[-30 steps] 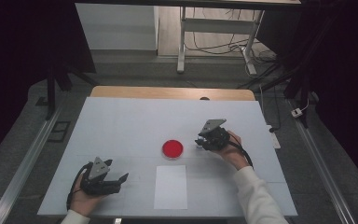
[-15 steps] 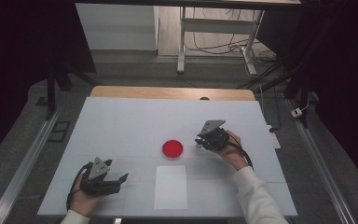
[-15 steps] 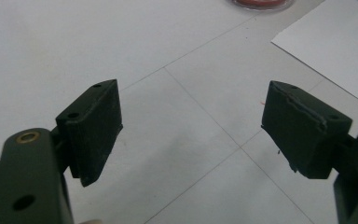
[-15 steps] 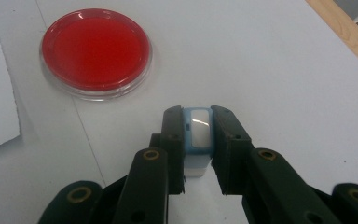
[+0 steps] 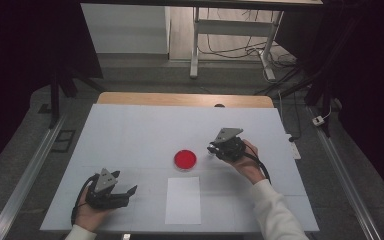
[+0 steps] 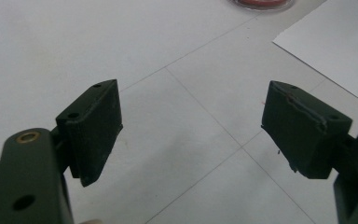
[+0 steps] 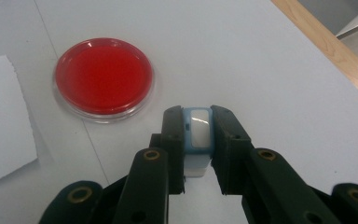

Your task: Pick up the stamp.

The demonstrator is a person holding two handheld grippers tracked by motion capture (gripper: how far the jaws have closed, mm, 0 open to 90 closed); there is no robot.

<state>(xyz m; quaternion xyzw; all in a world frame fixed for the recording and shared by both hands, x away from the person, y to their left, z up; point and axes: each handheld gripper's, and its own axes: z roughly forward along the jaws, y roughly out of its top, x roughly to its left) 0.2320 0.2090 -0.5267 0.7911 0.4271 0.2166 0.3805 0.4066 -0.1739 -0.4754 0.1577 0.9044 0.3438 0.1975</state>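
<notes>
From the high view I see the white table (image 5: 130, 135) with the red dish (image 5: 185, 159) near its middle and a white paper sheet (image 5: 183, 199) just below it, close to the near edge; the right gripper (image 5: 213, 148) is held just right of the dish, apart from it, its tip pointing toward the dish; the left gripper (image 5: 130, 191) rests low at the near left corner, well apart from the dish, its jaws spread.

In the left gripper view I look along the left gripper (image 6: 191, 126) with its two black jaws standing wide, nothing between them, bare table beneath; the paper sheet (image 6: 335, 51) lies at the upper right and the rim of the red dish (image 6: 261, 3) shows at the top edge.

In the right gripper view the right gripper (image 7: 199, 126) is clamped on a small light-blue block (image 7: 198, 135) with a pale, glossy face, both pads pressing its sides, the jaws having just closed on it; the red dish (image 7: 103, 77), red inside a clear rim, sits on the table ahead and to the left, near the block but not touching it; an edge of the paper sheet (image 7: 2, 121) lies at the left; the table's wooden edge (image 7: 326, 42) runs along the upper right.
</notes>
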